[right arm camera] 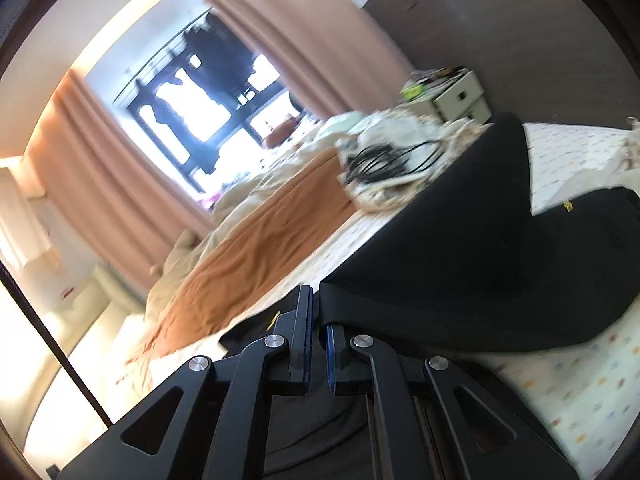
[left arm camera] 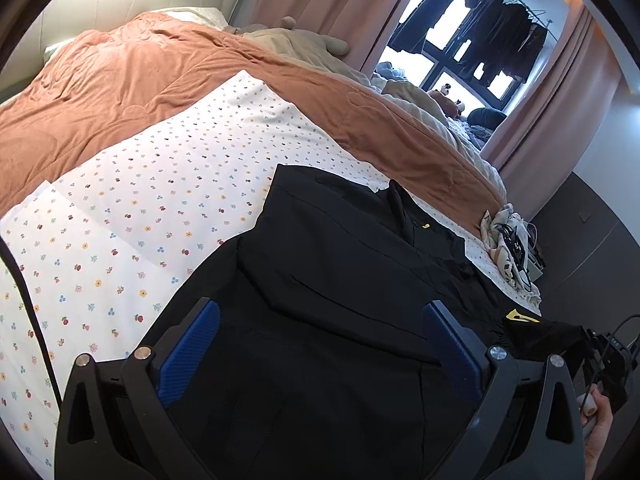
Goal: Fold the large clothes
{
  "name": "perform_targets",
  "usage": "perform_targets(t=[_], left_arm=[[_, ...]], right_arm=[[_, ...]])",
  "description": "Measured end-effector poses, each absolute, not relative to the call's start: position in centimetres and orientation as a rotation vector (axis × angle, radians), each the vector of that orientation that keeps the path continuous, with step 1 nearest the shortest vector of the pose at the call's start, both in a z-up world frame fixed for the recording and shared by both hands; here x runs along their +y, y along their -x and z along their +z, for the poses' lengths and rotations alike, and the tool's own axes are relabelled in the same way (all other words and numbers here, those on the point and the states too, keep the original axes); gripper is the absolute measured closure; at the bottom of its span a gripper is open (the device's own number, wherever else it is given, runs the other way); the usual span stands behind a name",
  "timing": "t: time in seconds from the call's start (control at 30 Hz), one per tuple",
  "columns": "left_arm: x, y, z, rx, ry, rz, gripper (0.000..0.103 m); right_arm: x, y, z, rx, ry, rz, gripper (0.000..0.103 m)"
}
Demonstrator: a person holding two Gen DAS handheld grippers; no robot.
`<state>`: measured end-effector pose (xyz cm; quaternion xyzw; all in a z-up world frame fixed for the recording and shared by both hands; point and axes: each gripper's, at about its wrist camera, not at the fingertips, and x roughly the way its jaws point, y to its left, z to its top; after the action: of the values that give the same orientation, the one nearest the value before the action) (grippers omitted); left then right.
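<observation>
Smooth black garment [left arm camera: 328,264], softly creased

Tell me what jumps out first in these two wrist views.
The black garment spread on the floral sheet dominates, with a small yellow logo near its right edge. The left gripper hangs open above it, while the right gripper is pinched on a raised fold of the cloth. Behind, an orange quilt covers the bed's far part, and dark clothes hang at the bright window.
</observation>
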<state>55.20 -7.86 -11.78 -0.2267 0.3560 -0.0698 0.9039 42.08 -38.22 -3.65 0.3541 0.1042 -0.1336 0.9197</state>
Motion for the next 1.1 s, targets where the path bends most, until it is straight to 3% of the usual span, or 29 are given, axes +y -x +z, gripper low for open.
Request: perform_targets(t=[0.53,0.63,0.67,0.7,0.77,1.1], left_arm=[[-6.1,-55.7,-12.4,0.766,0.548,-0.159,0.0],[-6.5,-55.6,-12.3,0.765,0.536,-0.162,0.0],[-6.6,-55.6,-12.2,0.763,0.533,-0.162,0.0],[-6.6,-55.6,-12.1,0.762,0.533,-0.162,0.0],[-6.6,-55.5,-12.0,0.757,0.533,-0.163,0.0],[-6.9,-55.4,-11.8,0.747,0.529,-0.168,0.0]], right_arm=[[-37.2,-52.2,-9.3,0.612,-0.825,-0.184,0.098],[-37.1,-52.0,-9.2,0.637,-0.828,-0.178,0.084],[-37.0,-51.8,-8.9,0.635,-0.828,-0.166,0.068],[-36.9,-51.4,-8.6,0.626,-0.832,-0.148,0.039],[-36.2,-50.3,-8.1,0.614,-0.836,-0.137,0.009],[-36.1,-45.6,-8.0,0.612,-0.867,-0.192,0.009]])
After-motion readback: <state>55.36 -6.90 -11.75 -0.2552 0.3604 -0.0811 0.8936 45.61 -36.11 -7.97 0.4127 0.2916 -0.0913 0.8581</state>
